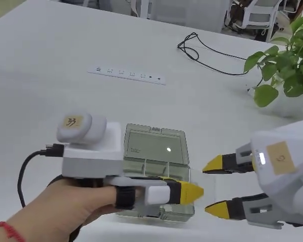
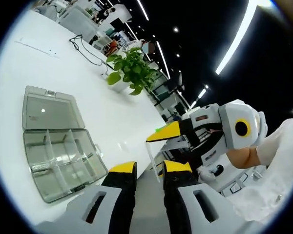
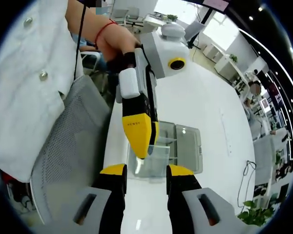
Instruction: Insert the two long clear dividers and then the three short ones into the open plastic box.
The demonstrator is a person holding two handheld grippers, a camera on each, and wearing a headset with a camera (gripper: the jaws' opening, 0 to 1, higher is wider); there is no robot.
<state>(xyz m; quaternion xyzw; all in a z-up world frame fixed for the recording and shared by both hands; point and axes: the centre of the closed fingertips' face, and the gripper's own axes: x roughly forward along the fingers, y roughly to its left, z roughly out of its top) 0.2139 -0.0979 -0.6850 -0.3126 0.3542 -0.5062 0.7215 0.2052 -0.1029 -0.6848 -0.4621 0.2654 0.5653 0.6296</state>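
Item 1, left gripper (image 1: 192,191): lower left of the head view, held in a hand (image 1: 65,201). Its yellow-tipped jaws are drawn almost together and pinch a clear divider (image 3: 158,157). In the right gripper view the sheet hangs from the tip at the centre of the frame, above the box.

Item 2, right gripper (image 1: 214,186): lower right of the head view. Its jaws stand wide apart with nothing between them. The tips face the left gripper's tip and lie just beside it, not touching.

Item 3, plastic box (image 1: 179,212): lower centre of the head view, on the white table (image 1: 50,101), largely behind the left gripper. Its lid (image 1: 154,146) is laid back flat towards the top of the frame. In the left gripper view, fitted dividers (image 2: 53,156) split the tray into compartments; their number cannot be told.

Item 4, power strip (image 1: 126,74): upper centre, well apart from the box.

Item 5, black cable (image 1: 207,50): upper right, loose on the table.

Item 6, plant (image 1: 288,65): right edge.
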